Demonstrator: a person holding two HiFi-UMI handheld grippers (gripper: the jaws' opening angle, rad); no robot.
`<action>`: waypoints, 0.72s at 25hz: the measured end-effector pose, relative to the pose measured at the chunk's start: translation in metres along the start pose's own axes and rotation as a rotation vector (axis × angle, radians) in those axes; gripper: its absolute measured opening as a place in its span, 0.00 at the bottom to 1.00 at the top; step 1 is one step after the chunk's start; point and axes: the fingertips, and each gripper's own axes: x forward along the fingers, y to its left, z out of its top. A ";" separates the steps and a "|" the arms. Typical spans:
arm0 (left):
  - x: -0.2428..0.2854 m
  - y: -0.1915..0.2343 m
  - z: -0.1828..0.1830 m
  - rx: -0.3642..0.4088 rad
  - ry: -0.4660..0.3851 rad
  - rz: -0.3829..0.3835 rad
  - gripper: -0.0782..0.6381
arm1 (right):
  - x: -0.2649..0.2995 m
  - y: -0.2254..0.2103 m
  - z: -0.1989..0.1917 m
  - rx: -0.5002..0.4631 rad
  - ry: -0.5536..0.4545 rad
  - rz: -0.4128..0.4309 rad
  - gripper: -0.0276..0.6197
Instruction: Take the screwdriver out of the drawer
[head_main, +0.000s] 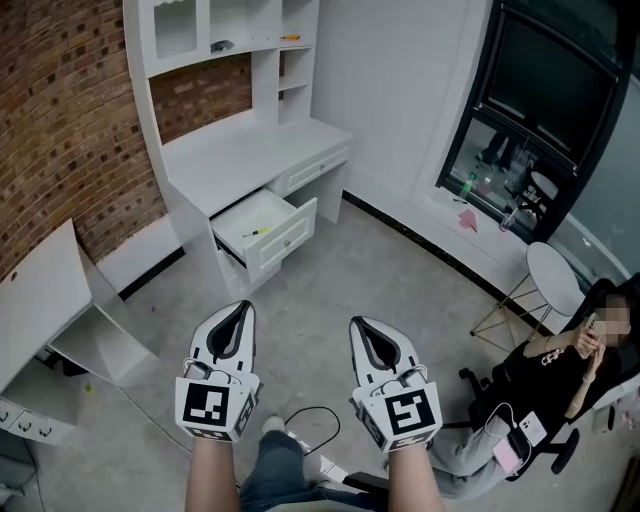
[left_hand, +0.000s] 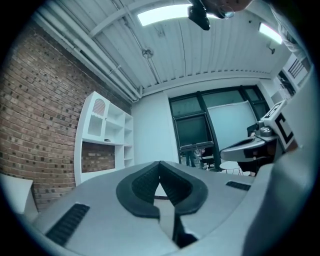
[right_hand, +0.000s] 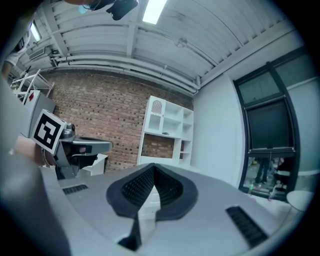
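Observation:
In the head view a white desk (head_main: 240, 150) stands against the brick wall, and its drawer (head_main: 268, 232) is pulled open. A small yellow-handled screwdriver (head_main: 257, 231) lies inside the drawer. My left gripper (head_main: 243, 306) and right gripper (head_main: 357, 324) are held side by side well short of the desk, over the grey floor. Both are shut with nothing between the jaws. In the left gripper view the left gripper (left_hand: 159, 163) has its tips meeting; the right gripper (right_hand: 152, 166) looks the same in its own view. Neither touches the drawer.
A white shelf unit (head_main: 215, 30) rises on the desk. A second white desk (head_main: 50, 290) stands at the left. At the right a person (head_main: 560, 365) sits on a chair beside a round white table (head_main: 553, 277). A black cable (head_main: 310, 425) lies on the floor.

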 end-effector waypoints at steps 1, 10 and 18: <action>0.012 0.014 -0.001 -0.002 -0.001 0.001 0.13 | 0.017 -0.001 0.001 -0.007 0.001 0.005 0.06; 0.116 0.134 -0.011 -0.022 -0.027 -0.056 0.13 | 0.172 -0.012 0.010 -0.021 0.030 -0.047 0.06; 0.165 0.172 -0.055 -0.041 0.040 -0.097 0.13 | 0.230 -0.018 -0.016 -0.004 0.081 -0.056 0.06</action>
